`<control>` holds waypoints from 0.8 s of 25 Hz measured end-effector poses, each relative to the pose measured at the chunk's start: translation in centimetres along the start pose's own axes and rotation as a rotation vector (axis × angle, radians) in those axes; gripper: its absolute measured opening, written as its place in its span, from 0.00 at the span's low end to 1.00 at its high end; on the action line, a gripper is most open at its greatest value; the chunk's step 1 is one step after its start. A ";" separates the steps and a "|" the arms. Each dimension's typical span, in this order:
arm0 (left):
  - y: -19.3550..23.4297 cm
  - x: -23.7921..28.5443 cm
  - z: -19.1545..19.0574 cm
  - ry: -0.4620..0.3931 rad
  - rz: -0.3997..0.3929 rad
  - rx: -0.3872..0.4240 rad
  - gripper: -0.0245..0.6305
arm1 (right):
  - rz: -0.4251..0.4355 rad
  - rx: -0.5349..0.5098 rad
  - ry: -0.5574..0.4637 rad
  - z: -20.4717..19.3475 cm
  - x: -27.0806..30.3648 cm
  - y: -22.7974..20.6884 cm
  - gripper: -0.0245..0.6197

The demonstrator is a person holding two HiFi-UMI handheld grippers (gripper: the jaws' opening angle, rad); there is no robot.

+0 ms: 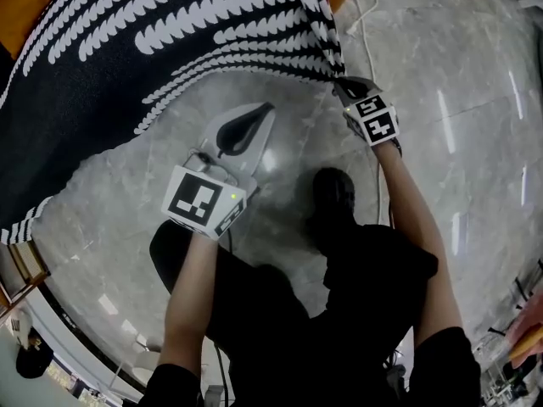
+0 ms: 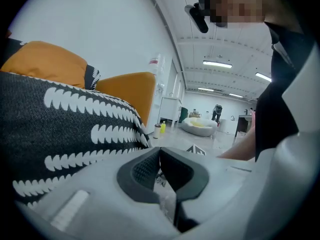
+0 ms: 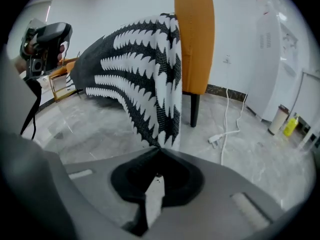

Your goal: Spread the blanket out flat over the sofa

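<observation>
A black blanket (image 1: 170,41) with white leaf rows lies draped over the orange sofa (image 1: 19,13) and hangs off its side. My right gripper (image 1: 344,87) is shut on the blanket's hanging corner. In the right gripper view the cloth (image 3: 145,69) runs down from the sofa's side (image 3: 194,34) into the closed tips of the right gripper (image 3: 160,149). My left gripper (image 1: 263,108) hovers over the floor just below the blanket's edge, jaws together with nothing in them. Its own view shows the left gripper (image 2: 160,150) with pads meeting, and the blanket (image 2: 65,134) off to the left.
Grey marble floor lies below. A white power cable (image 3: 225,134) with a plug trails beside the sofa leg (image 3: 195,111). A yellow bottle (image 3: 290,125) stands by a white cabinet (image 3: 285,59). The person's shoe (image 1: 333,193) is under the grippers. A small wooden table (image 1: 21,261) stands at the left.
</observation>
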State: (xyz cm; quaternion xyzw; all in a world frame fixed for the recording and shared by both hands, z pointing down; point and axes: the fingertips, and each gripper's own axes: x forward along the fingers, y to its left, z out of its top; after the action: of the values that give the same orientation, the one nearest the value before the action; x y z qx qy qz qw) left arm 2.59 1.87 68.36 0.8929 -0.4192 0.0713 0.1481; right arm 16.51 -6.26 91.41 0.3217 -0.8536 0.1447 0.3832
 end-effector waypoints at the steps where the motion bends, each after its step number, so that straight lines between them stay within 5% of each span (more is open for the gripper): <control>1: 0.1 -0.1 0.0 -0.002 0.001 0.000 0.06 | -0.001 0.000 -0.003 -0.1 -0.1 0.1 0.05; 20: 0.2 -3.0 1.7 -0.064 0.026 0.010 0.06 | -0.038 0.085 -0.028 0.7 -0.6 -0.4 0.06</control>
State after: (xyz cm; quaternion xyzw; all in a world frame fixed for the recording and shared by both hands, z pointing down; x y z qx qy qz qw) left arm 0.50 3.41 66.06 0.8900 -0.4347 0.0467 0.1294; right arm 16.66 -6.63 90.44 0.3560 -0.8457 0.1690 0.3599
